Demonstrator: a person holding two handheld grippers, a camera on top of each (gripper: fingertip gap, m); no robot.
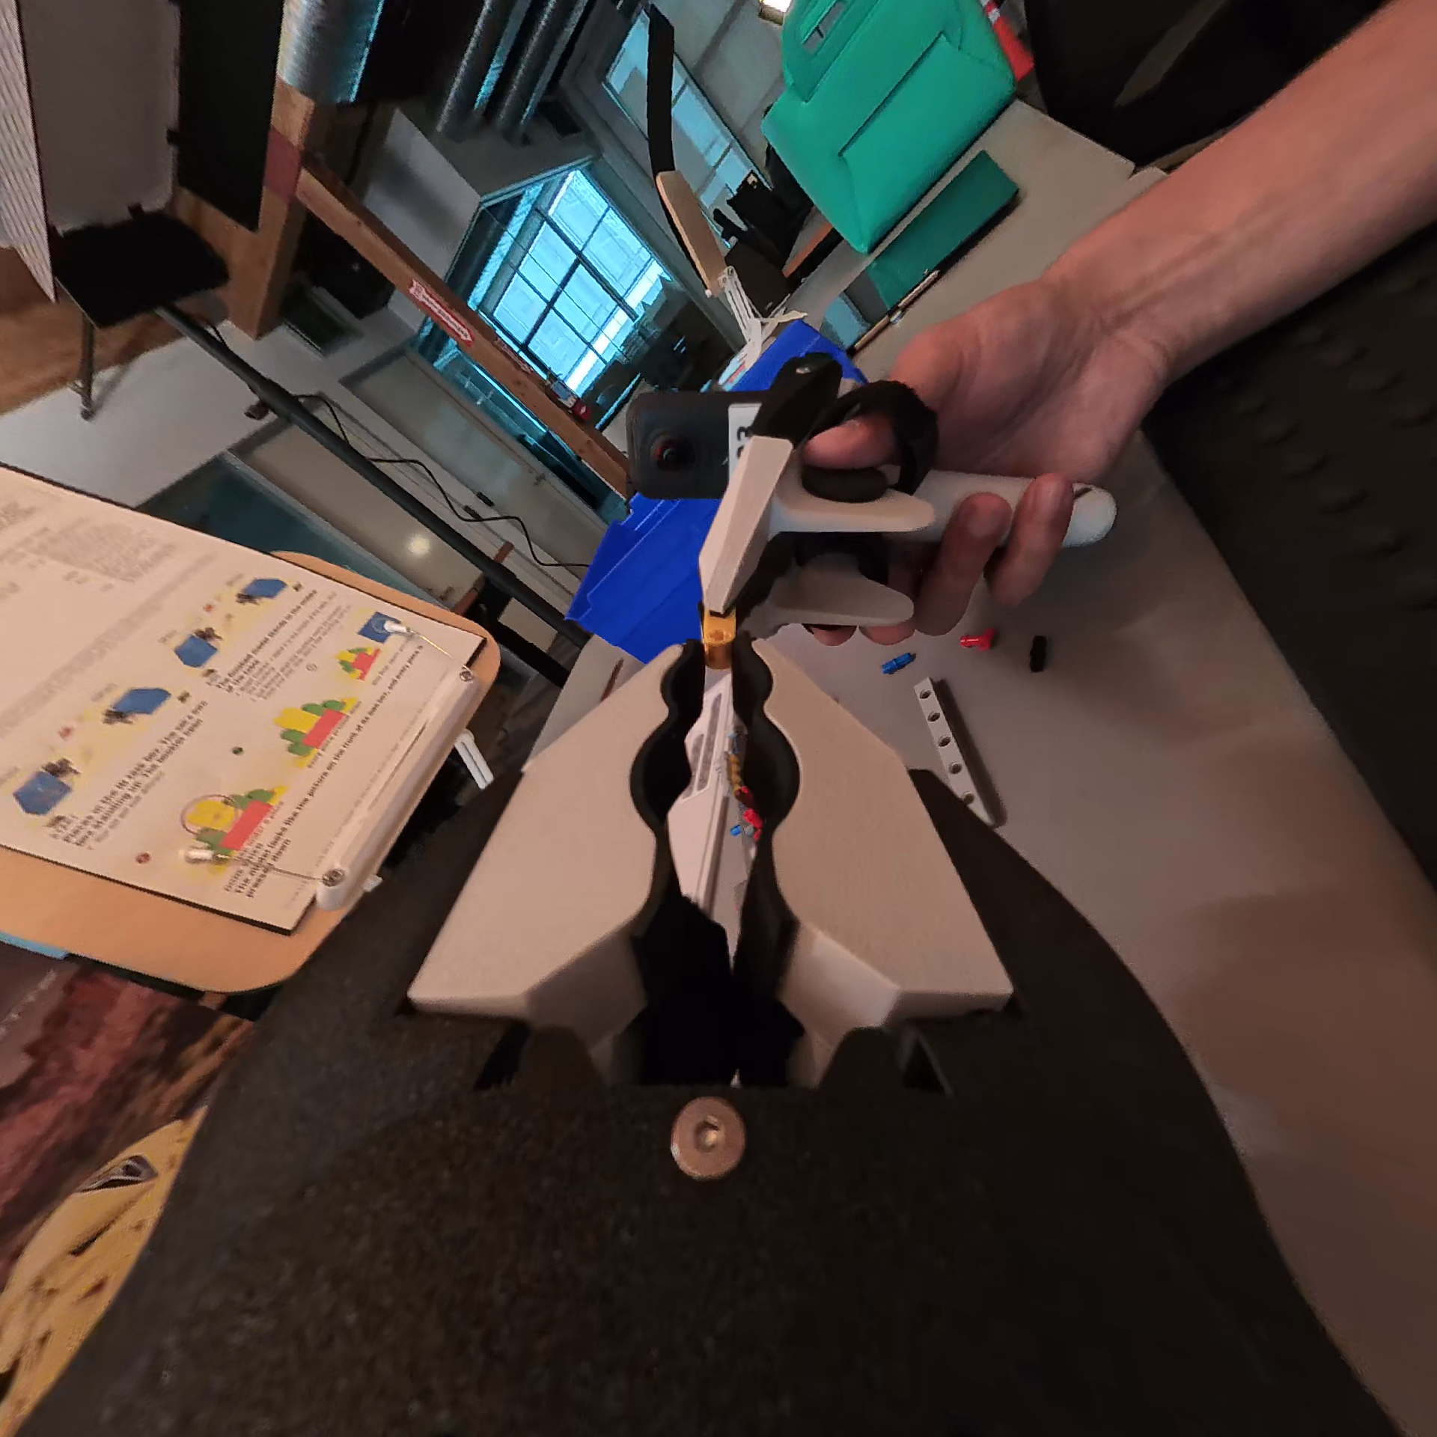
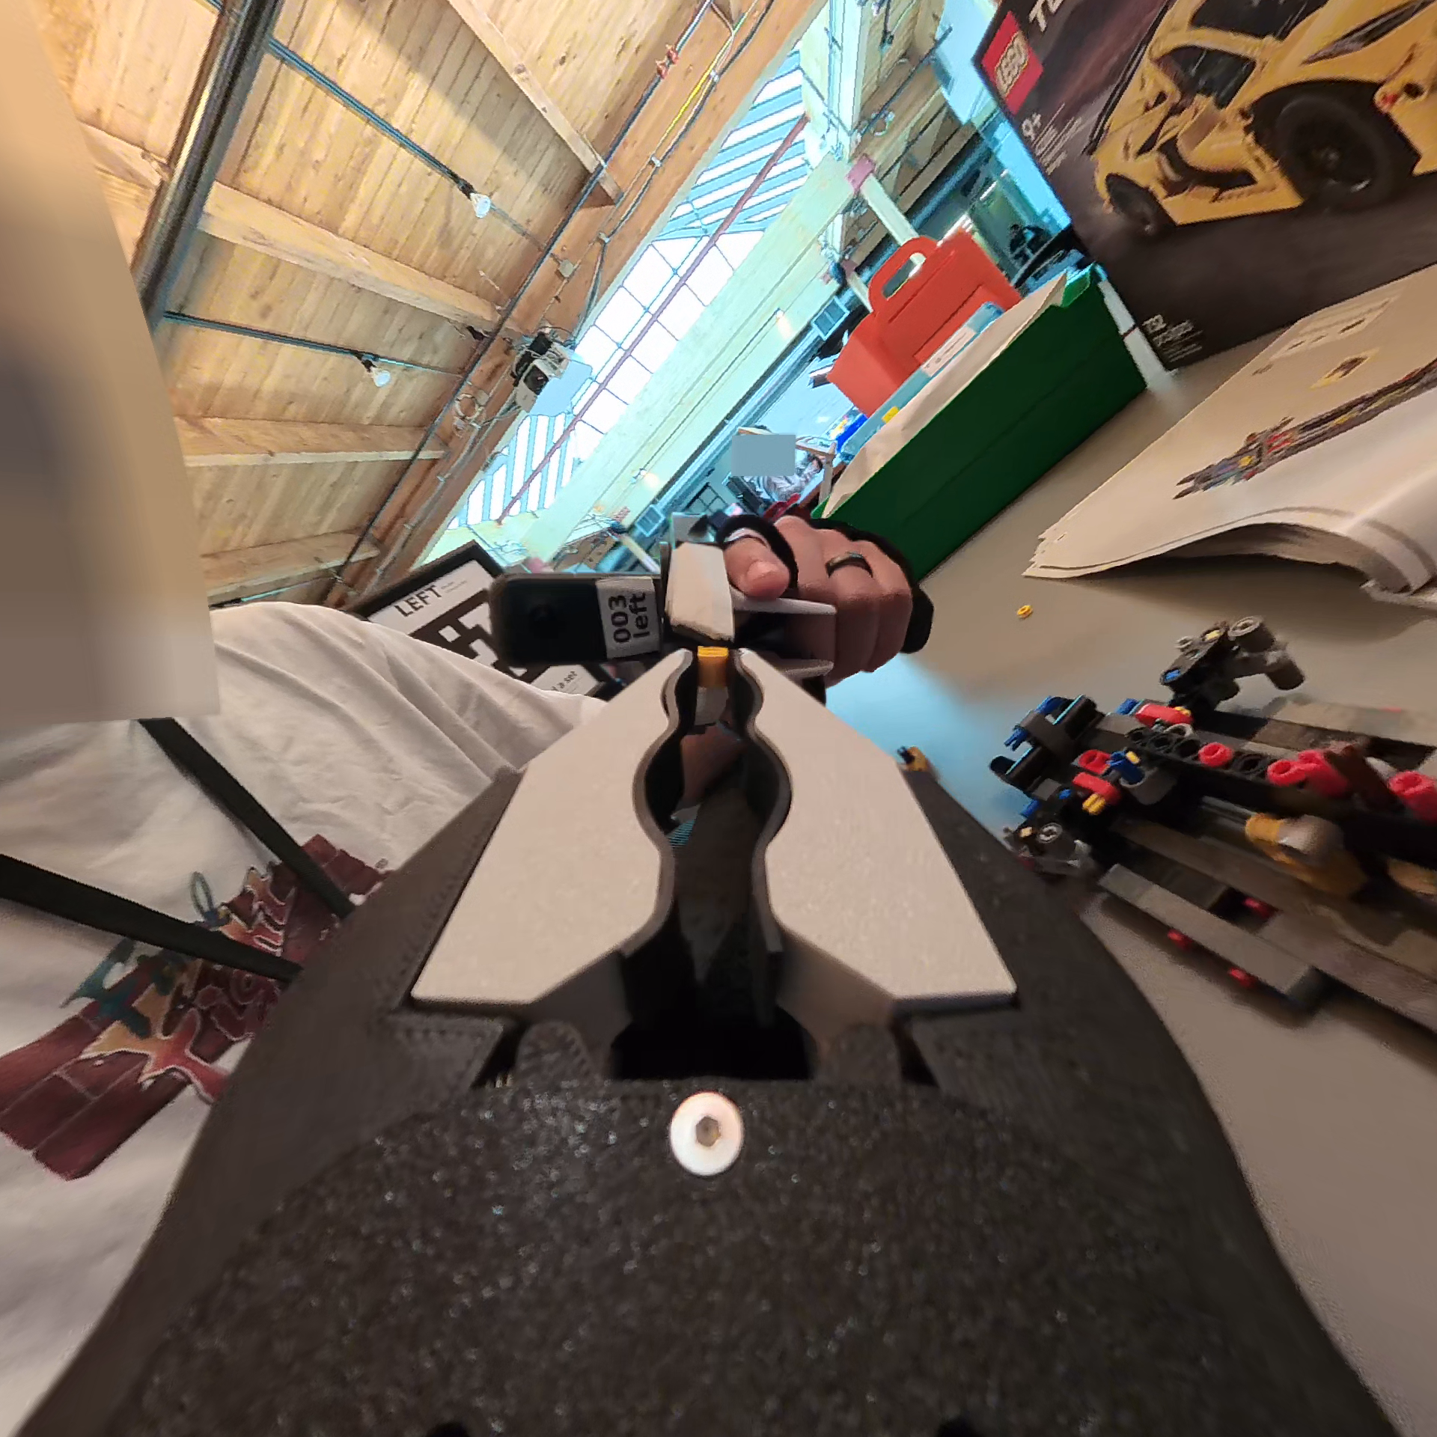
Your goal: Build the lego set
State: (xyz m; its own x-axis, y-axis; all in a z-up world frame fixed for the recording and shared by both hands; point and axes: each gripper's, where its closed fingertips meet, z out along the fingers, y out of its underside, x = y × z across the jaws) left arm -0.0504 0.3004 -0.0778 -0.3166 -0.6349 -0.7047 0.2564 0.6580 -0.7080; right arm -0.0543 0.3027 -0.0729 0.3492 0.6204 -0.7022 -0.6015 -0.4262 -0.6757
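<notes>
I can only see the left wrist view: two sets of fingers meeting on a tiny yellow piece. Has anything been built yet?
Observer: Yes. The right wrist view shows a partly built model, black with red and blue pins, lying on the table.
Operator: Is there a guide for it?
Observer: An open booklet lies on the table beyond the model.
Operator: Is the yellow piece on its own?
Observer: No. Between the fingers of the right gripper, a grey part sits right behind the yellow piece.

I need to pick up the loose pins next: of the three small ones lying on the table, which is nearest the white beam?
The blue pin, just above the white beam's end; the red pin and black pin lie farther right.
</notes>
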